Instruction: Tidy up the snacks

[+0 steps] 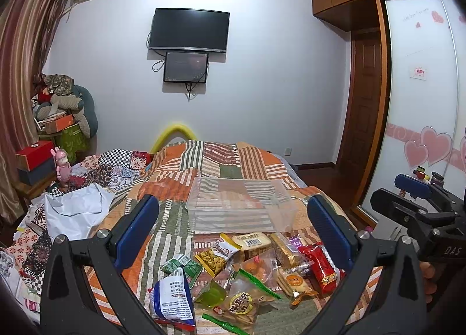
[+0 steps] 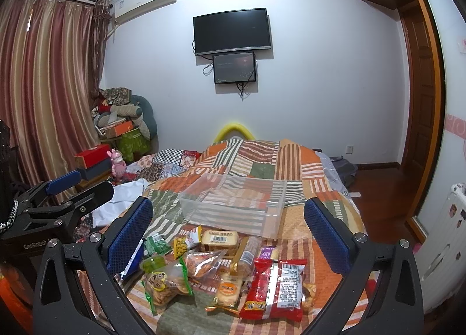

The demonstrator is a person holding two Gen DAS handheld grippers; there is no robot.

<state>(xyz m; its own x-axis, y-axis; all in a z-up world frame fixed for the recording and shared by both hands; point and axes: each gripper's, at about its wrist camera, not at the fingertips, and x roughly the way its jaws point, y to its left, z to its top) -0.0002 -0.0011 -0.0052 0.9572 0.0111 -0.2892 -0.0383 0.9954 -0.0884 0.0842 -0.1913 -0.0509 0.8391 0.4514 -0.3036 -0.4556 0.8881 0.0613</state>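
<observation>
A heap of snack packets (image 1: 250,271) lies on the patchwork quilt, just in front of an empty clear plastic bin (image 1: 238,204). The heap includes a red packet (image 1: 320,265), a blue-and-white packet (image 1: 171,297) and a wrapped bread (image 1: 253,241). My left gripper (image 1: 233,199) hangs open above the heap, holding nothing. In the right wrist view, my right gripper (image 2: 227,202) is also open and empty over the same heap (image 2: 221,271), with the red packet (image 2: 273,285) nearest and the bin (image 2: 233,204) beyond. Each gripper appears at the edge of the other's view.
The quilt (image 1: 180,227) covers the bed. A crumpled white bag (image 1: 75,212) lies to the left, with boxes and a pink figurine (image 1: 61,164) beyond it. A sliding wardrobe door (image 1: 419,102) and wooden floor (image 2: 378,189) are on the right, beside a white appliance (image 2: 445,247).
</observation>
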